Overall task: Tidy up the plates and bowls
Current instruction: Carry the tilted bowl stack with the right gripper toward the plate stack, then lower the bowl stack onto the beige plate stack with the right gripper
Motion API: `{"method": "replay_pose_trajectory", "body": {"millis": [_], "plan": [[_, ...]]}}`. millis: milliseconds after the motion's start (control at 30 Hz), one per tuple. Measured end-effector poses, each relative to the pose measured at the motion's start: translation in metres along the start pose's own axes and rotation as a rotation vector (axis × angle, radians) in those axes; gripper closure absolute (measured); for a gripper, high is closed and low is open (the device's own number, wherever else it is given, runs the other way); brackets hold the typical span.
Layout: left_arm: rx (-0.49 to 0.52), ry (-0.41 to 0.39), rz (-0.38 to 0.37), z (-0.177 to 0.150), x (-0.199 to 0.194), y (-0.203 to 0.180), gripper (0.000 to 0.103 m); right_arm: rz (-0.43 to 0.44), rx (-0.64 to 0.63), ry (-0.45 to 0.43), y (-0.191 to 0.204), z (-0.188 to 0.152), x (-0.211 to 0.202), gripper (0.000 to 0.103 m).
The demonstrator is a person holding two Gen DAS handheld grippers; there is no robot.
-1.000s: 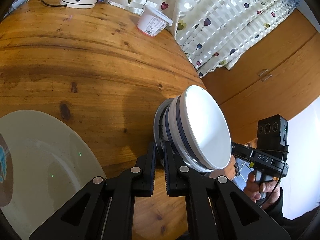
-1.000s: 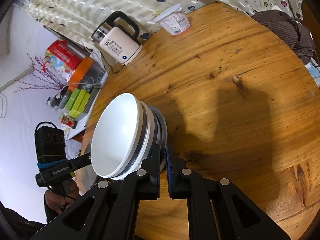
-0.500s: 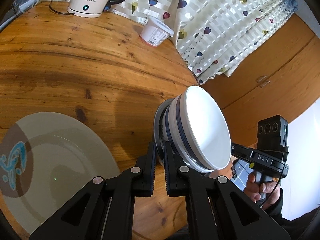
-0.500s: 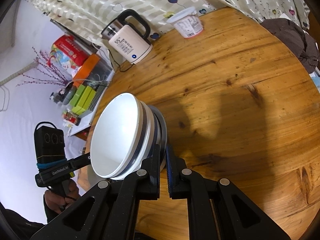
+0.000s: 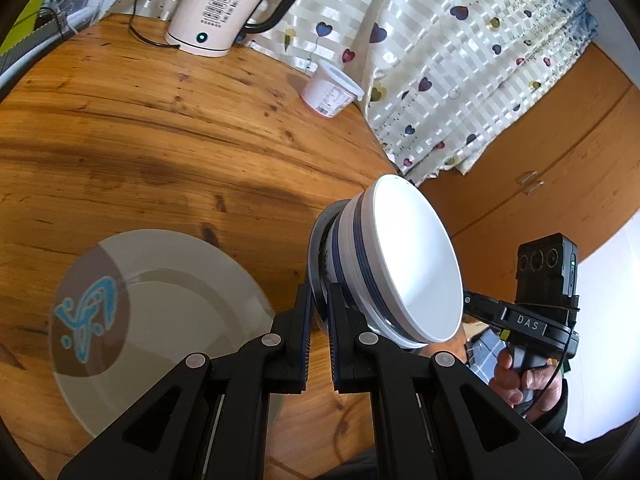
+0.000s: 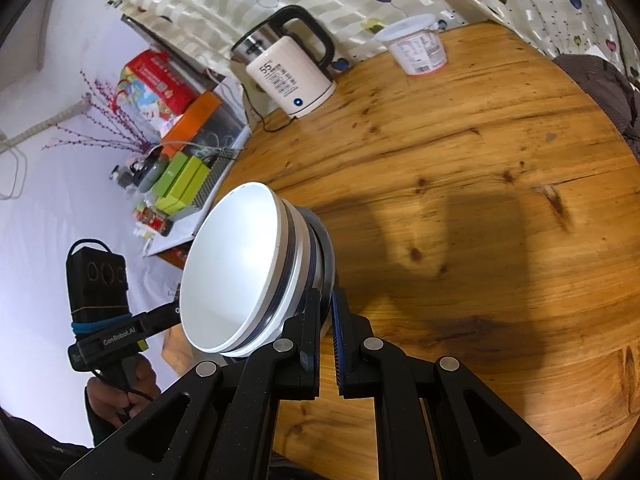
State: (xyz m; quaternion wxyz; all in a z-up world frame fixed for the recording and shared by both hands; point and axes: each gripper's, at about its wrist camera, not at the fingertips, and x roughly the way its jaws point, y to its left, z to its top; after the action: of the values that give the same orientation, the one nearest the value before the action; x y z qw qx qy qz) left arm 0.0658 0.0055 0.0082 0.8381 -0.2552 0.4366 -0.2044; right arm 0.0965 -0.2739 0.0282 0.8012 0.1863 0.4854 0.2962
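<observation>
A stack of nested white bowls [image 5: 412, 256] with dark blue bands, seated on a grey plate [image 5: 318, 248], is carried on edge above the wooden table [image 5: 160, 132] by both tools at once. The left tool [image 5: 318, 300] is clenched on the grey plate's rim, the bowls bulging to its right with their mouths turned away from it. In the right wrist view the right tool [image 6: 326, 304] is likewise clenched on the plate's rim on the other side, and the bowls [image 6: 236, 268] lie to its left. The right hand [image 5: 524, 376] is seen beyond the stack, gripping its handle. To the left of the left tool, a second grey plate [image 5: 176, 312] with a blue motif lies flat on the table. Farther ahead of the tools, an electric kettle [image 5: 224, 8] and a white tub [image 5: 330, 92] stand at the table's far edge.
</observation>
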Motion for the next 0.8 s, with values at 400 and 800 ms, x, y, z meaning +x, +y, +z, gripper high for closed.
{"method": "replay_pose_trajectory", "body": {"millis": [400,800], "plan": [[-0.041,-0.041,0.025,-0.008,-0.025,0.021,0.097,0.018,-0.043,0.04,0.025,0.001,0.022,0.096],[-0.087,-0.08,0.06,-0.013,-0.048,0.045,0.097,0.042,-0.083,0.088,0.05,0.0,0.047,0.096]]}}
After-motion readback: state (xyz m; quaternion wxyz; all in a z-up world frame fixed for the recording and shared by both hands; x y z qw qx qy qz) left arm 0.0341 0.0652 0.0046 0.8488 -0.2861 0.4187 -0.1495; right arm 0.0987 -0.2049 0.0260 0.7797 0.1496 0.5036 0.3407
